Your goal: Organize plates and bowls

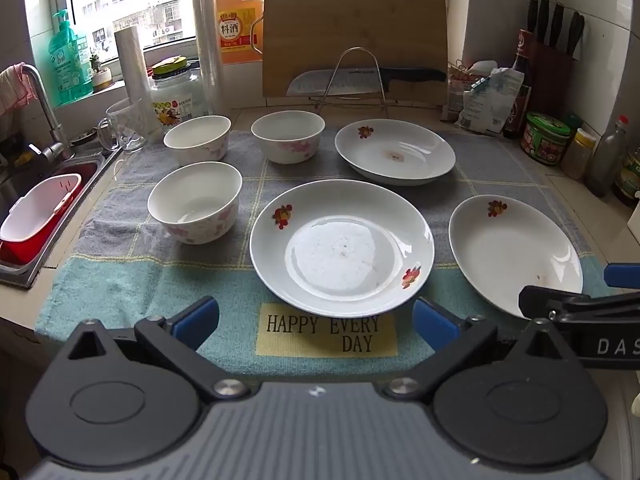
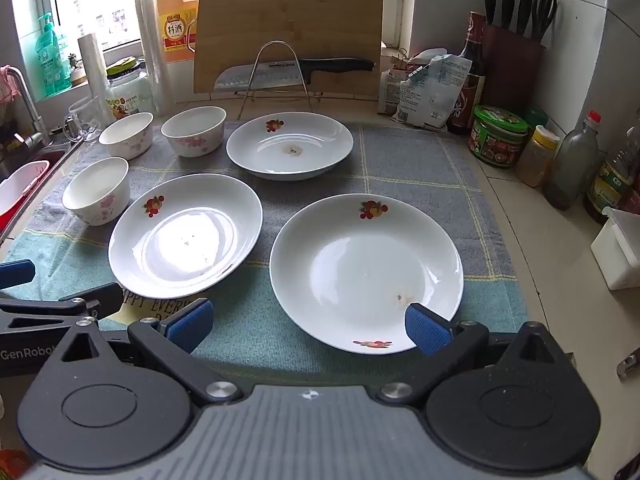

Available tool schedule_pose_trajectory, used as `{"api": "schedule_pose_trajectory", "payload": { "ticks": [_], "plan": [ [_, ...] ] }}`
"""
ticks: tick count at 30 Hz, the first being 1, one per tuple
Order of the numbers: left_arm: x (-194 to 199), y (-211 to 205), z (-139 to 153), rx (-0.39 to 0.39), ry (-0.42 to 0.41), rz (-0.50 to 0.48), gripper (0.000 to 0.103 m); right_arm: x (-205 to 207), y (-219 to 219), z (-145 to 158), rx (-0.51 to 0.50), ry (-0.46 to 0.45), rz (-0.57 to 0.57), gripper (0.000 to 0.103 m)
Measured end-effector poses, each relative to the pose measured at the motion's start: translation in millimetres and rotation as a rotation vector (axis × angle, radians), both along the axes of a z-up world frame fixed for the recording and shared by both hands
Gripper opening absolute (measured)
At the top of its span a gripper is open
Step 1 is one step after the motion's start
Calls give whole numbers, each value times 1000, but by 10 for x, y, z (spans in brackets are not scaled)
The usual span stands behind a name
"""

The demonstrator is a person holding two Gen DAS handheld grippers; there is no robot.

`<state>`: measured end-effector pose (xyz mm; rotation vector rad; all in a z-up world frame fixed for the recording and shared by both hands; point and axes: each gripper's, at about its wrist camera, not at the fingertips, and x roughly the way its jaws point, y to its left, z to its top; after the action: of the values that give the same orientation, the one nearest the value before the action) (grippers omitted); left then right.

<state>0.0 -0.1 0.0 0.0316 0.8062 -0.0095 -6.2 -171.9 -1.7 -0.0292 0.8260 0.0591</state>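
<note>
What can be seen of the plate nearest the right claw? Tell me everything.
The round white glazed plate with red fruit decals looks ceramic, shallow, with a wide sloping rim. One decal sits at its far rim, another at its near rim, and a small brownish stain marks the well. It lies flat and empty on the grey and teal checked cloth, apart from the other plates. The open right claw hovers at its near edge.

A home kitchen by a window.
A tiled tabletop [image 2: 532,240] holds a sink [image 1: 76,176] with tap [image 1: 40,96], a knife block [image 2: 512,64], a cutting board [image 1: 356,36], sauce bottles [image 2: 572,164], a cooking wine jug [image 1: 234,20] and dish soap [image 1: 68,60]; plates [image 1: 342,248] and bowls [image 1: 196,200] sit on a towel [image 1: 120,280].
</note>
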Motion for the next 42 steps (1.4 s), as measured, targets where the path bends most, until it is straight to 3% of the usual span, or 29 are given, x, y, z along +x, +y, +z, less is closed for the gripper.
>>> {"api": "schedule_pose_trajectory", "payload": {
  "ticks": [42],
  "plan": [
    [-32,-39,107,4,-27,10,102,-10,-67,85,2,-27,9,103]
  ]
}}
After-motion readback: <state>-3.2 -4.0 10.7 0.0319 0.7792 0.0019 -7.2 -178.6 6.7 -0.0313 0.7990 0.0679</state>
